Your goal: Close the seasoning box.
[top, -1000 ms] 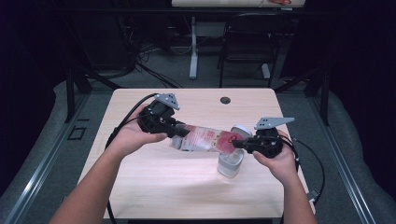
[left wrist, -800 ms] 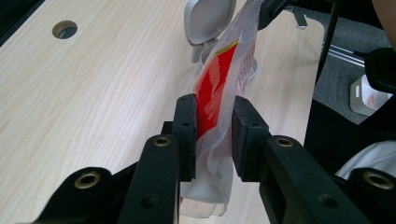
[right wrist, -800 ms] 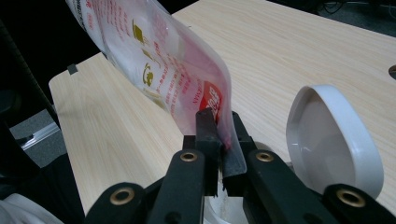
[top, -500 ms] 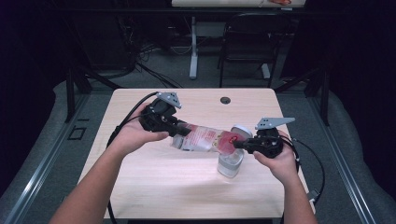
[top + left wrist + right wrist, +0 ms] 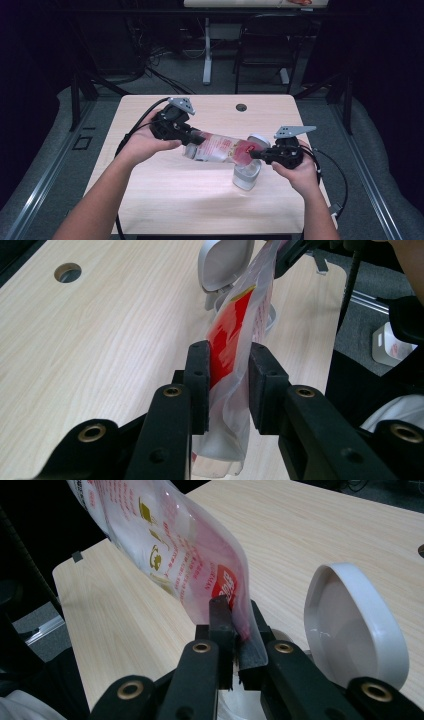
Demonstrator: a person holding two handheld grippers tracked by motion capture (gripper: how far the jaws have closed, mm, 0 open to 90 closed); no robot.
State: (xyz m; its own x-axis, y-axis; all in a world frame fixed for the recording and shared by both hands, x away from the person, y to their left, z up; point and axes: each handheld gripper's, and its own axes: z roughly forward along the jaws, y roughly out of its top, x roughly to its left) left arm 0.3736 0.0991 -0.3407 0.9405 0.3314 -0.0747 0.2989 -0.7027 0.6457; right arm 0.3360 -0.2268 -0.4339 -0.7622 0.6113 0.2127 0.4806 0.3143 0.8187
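Above the tabletop's (image 5: 165,200) right half, a clear red-printed pouch (image 5: 220,148) hangs stretched between two grippers: the left gripper (image 5: 227,377) clamps one end, the right gripper (image 5: 235,625) pinches the other over an open white-lidded jar (image 5: 247,172).

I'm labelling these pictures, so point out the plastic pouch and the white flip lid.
plastic pouch (image 5: 220,148), high view, printed middle of its side.
white flip lid (image 5: 350,625), right gripper view, hollow inner face.

A brightly lit wooden table (image 5: 165,200) stands out against a dark room, its edges falling into deep shadow. Both gripper views are sharp up close, with soft glare on the plastic pouch (image 5: 165,545).
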